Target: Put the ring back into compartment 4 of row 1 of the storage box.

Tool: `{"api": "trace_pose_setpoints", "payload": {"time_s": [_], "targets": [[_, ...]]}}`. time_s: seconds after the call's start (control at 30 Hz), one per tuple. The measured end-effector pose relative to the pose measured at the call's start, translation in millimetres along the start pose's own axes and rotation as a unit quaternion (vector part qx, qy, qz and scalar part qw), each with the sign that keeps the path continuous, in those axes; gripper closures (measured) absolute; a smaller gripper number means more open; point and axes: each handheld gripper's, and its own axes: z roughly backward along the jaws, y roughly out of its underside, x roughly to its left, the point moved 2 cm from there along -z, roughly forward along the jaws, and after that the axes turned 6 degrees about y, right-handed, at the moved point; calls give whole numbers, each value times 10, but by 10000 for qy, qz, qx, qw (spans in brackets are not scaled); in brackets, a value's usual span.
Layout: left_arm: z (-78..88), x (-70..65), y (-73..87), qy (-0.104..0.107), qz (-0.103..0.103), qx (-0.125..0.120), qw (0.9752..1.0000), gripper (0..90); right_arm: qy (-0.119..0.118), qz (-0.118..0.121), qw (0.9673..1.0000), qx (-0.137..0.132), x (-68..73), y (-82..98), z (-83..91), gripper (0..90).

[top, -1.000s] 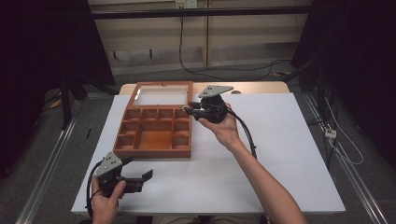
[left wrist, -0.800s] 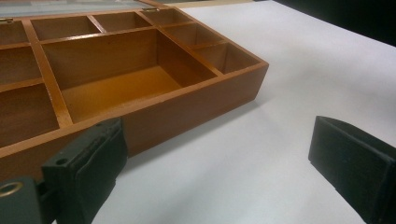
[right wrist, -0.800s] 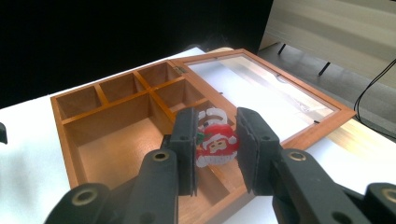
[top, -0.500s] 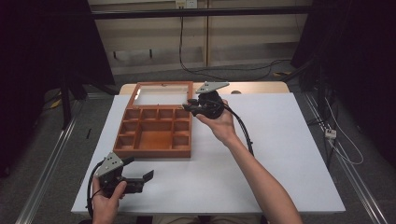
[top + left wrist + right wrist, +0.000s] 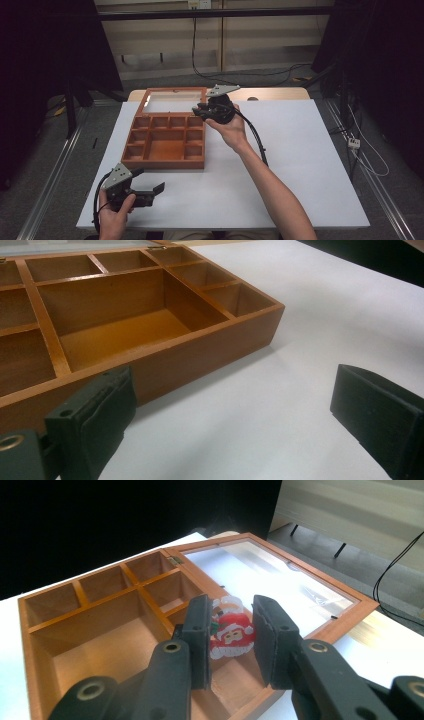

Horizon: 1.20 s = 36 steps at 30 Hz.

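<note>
A shallow brown wooden box (image 5: 166,144) divided into square and oblong compartments lies flat on the white bench (image 5: 300,165), its glass-paned hinged lid (image 5: 172,100) folded fully open and lying back beyond it. All visible compartments are bare. A small flat Santa Claus figure (image 5: 231,632) — red suit, white beard, clear edging — stands upright between the jaws of the right hand-held gripper (image 5: 230,640), held above the compartments at the box's right side, near the hinge edge.
</note>
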Motion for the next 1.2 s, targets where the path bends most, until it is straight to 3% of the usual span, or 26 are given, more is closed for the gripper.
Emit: {"api": "trace_pose_setpoints", "payload": {"time_s": [0.27,0.53,0.83,1.2], "targets": [[12,7,-2,-15,9,-32,10000,43,12,-128,9998,165,-82,91,-114,699],[17,11,-1,-39,-2,-23,10000,43,40,-197,9995,230,-126,51,-201,699],[19,27,3,-30,13,-11,10000,43,78,-286,9991,316,-126,91,-329,699],[18,30,6,-33,25,-8,10000,43,120,-211,9988,421,-97,155,-442,699]]}}
